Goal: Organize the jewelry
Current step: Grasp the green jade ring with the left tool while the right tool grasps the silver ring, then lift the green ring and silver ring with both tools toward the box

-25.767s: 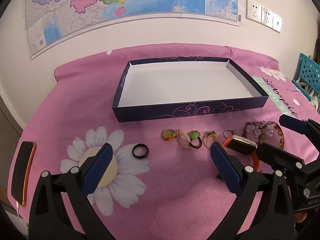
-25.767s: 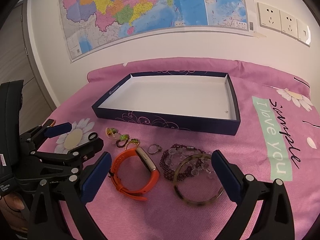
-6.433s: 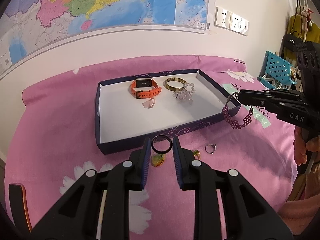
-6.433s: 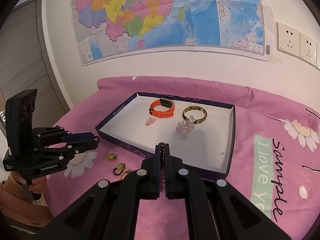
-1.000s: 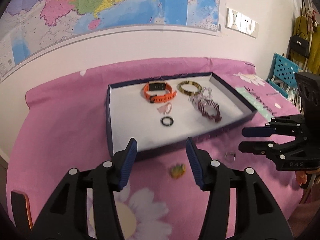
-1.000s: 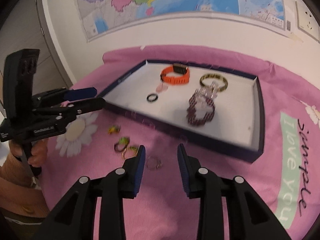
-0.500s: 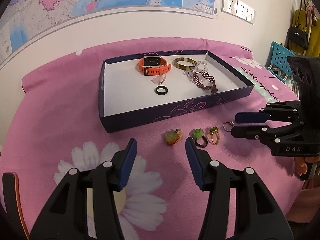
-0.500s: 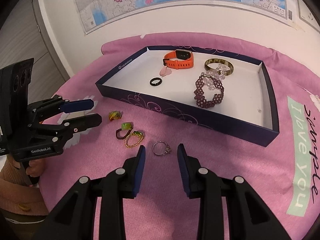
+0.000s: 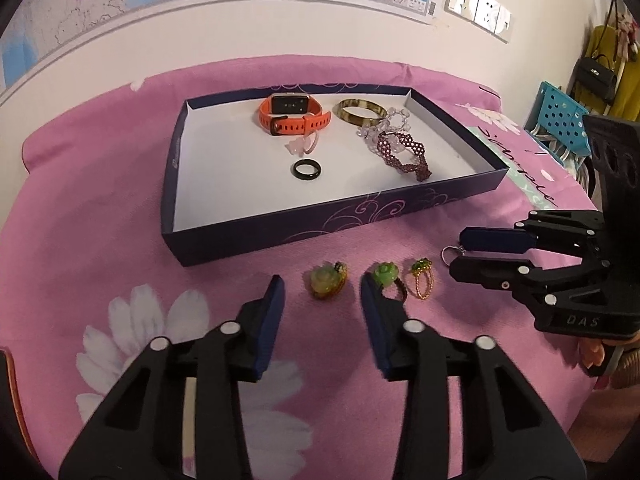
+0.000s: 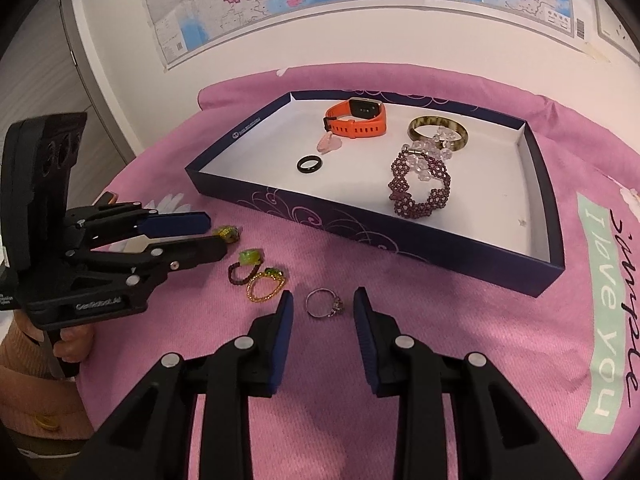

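Observation:
My left gripper (image 9: 321,285) hangs low over the pink cloth, jaws closing, with a yellow-green ring (image 9: 328,280) between its blue pads, which are clear of it. A green-stone ring (image 9: 386,276) and a gold ring (image 9: 420,276) lie just right of it. My right gripper (image 10: 323,299) stands open around a silver ring (image 10: 324,304) on the cloth without touching it. The navy box (image 9: 320,228) holds an orange watch (image 9: 290,114), a bangle (image 9: 360,112), a purple bead bracelet (image 9: 404,152), a pink ring (image 9: 302,144) and a black ring (image 9: 306,170).
A map hangs on the white wall behind the table. A blue perforated basket (image 9: 560,112) stands at the far right. A phone edge (image 9: 6,392) shows at the left border. A hand (image 10: 68,340) holds the left gripper's handle.
My left gripper has dropped closer to the cloth and its jaws have narrowed around the yellow-green ring. The right gripper has stayed around the silver ring.

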`<move>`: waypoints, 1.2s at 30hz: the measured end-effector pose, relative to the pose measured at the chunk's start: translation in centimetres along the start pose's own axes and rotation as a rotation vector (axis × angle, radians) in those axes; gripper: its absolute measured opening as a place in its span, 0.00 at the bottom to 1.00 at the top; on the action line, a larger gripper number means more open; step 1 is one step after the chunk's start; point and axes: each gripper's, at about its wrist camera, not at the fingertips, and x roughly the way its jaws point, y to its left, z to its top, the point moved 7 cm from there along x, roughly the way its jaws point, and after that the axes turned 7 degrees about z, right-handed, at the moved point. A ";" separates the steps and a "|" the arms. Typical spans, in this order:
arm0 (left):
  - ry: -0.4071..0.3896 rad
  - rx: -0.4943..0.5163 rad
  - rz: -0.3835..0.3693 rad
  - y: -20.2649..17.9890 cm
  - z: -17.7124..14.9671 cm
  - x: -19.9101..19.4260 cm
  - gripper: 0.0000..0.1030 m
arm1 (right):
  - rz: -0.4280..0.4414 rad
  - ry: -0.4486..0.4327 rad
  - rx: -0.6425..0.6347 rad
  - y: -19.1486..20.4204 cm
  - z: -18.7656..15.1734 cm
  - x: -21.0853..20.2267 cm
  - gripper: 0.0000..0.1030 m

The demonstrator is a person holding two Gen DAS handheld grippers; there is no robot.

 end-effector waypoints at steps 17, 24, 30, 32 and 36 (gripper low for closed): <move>0.014 -0.007 0.013 0.0 0.1 0.5 0.17 | -0.029 -0.007 0.002 -0.5 0.0 -0.3 0.06; 0.010 -0.015 0.007 0.1 0.0 0.3 0.17 | -0.014 -0.019 0.021 -0.7 0.0 -0.6 0.05; 0.008 -0.018 0.002 0.2 -0.1 0.1 0.17 | 0.017 -0.044 0.054 -1.1 0.1 -1.4 0.05; 0.007 -0.019 0.000 0.1 -0.1 0.1 0.17 | 0.016 -0.051 0.058 -1.2 0.1 -1.7 0.05; 0.003 -0.020 -0.002 0.0 -0.1 -0.2 0.17 | 0.024 -0.070 0.072 -1.4 0.3 -2.2 0.05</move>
